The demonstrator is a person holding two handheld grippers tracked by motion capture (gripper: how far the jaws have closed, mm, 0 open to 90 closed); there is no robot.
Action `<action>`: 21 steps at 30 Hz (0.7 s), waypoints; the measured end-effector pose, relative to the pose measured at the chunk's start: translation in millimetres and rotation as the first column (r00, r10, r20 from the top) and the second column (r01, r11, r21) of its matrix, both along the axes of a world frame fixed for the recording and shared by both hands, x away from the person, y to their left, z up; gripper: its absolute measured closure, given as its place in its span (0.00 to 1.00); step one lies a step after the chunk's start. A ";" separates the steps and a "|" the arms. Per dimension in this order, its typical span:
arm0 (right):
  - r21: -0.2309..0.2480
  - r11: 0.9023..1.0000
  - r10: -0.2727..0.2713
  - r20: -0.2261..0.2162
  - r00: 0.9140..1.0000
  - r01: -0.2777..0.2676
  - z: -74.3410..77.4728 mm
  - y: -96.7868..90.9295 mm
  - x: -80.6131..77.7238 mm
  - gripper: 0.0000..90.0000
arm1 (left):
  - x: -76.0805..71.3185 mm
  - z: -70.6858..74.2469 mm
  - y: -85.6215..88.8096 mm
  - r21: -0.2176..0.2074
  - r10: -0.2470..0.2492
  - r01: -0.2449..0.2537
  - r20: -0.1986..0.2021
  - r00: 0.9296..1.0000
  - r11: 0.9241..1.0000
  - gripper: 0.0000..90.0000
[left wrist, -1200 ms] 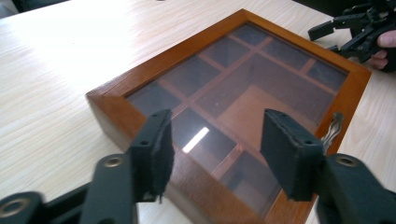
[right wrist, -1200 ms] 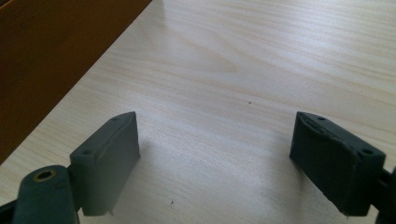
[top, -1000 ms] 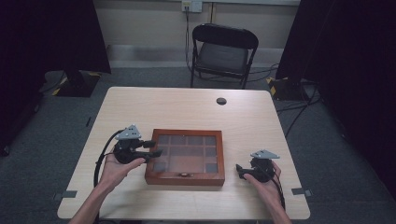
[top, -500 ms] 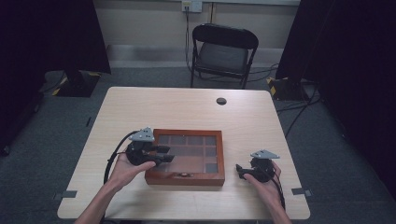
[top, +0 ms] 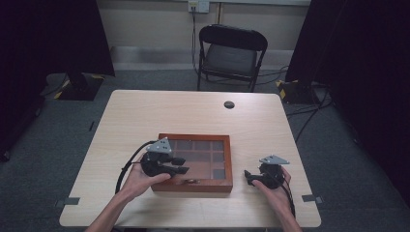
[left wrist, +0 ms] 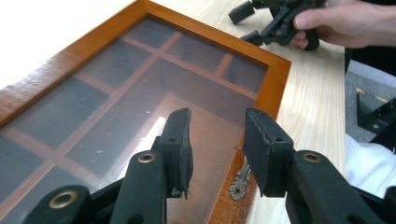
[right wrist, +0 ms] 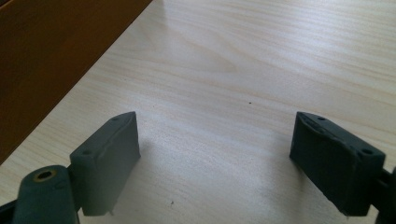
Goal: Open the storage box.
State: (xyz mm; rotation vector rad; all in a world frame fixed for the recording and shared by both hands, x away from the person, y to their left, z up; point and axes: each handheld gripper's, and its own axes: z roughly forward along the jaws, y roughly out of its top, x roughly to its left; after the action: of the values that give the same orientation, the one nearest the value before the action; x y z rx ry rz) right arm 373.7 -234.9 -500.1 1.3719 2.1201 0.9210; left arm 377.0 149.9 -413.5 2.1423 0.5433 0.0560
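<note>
One wooden box (top: pixel 196 162), two hand-held grippers, one folding chair (top: pixel 231 54)

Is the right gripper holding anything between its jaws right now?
No, in the right gripper view the right gripper stands open, with nothing but bare table between its jaws.

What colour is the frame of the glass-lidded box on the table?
Reddish-brown wood frame, clearest in the left gripper view.

Box (left wrist: pixel 275 79) – glossy reddish wood, glass lid; table (top: pixel 145 116) – pale matt woodgrain.
</note>
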 end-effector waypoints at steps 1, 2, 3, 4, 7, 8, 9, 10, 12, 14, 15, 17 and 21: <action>0.000 1.000 0.000 0.000 1.000 0.000 0.0 0.0 0.0 0.17 | -0.5 -0.9 -2.0 0.002 -0.011 0.011 0.002 1.000 1.000 0.69; 0.000 1.000 0.000 0.000 1.000 0.000 0.0 0.0 0.0 0.17 | -0.8 -1.4 -3.6 0.005 -0.015 0.015 0.000 1.000 1.000 0.70; 0.000 1.000 0.000 0.000 1.000 0.000 0.0 0.0 0.0 0.17 | -0.9 -2.3 -5.5 -0.003 -0.028 0.028 -0.006 1.000 1.000 0.72; 0.000 1.000 0.000 0.000 1.000 0.000 0.0 0.0 0.0 0.17 | -0.9 -2.3 -5.5 -0.003 -0.028 0.028 -0.006 1.000 1.000 0.75; 0.000 1.000 0.000 0.000 1.000 0.000 0.0 0.0 0.0 0.17 | -2.7 -4.6 -12.5 -0.028 -0.067 0.066 -0.018 0.998 0.997 0.79; 0.000 1.000 0.000 0.000 1.000 0.000 0.0 0.0 0.0 0.17 | -2.7 -4.6 -12.5 -0.028 -0.067 0.066 -0.018 0.998 0.997 0.80; 0.000 1.000 0.000 0.000 1.000 0.000 0.0 0.0 0.0 0.17 | -4.1 -6.3 -17.1 -0.006 -0.085 0.085 -0.020 0.996 0.996 0.81; 0.000 1.000 0.000 0.000 1.000 0.000 0.0 0.0 0.0 0.17 | -4.1 -6.3 -17.1 -0.006 -0.085 0.085 -0.020 0.996 0.996 0.81; 0.000 1.000 0.000 0.000 1.000 0.000 0.0 0.0 0.0 0.17 | -6.1 -8.0 -21.5 0.009 -0.123 0.123 -0.028 0.992 0.992 0.82; 0.000 1.000 0.000 0.000 1.000 0.000 0.0 0.0 0.0 0.17 | -7.4 -9.1 -23.0 0.026 -0.133 0.134 -0.034 0.990 0.991 0.82; 0.000 1.000 0.000 0.000 1.000 0.000 0.0 0.0 0.0 0.17 | -8.4 -10.3 -23.7 0.032 -0.136 0.137 -0.035 0.990 0.990 0.82; 0.000 1.000 0.000 0.000 1.000 0.000 0.0 0.0 0.0 0.17 | -8.9 -13.3 -23.6 0.038 -0.135 0.136 -0.043 0.990 0.990 0.82; 0.000 1.000 0.000 0.000 1.000 0.000 0.0 0.0 0.0 0.17 | -8.4 -17.2 -21.9 0.040 -0.126 0.128 -0.048 0.991 0.991 0.82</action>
State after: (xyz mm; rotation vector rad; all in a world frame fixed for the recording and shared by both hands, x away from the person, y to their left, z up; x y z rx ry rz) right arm 373.7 -234.9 -500.1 1.3718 2.1202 0.9209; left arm 368.6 128.0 -430.7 2.2199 0.4341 -0.0517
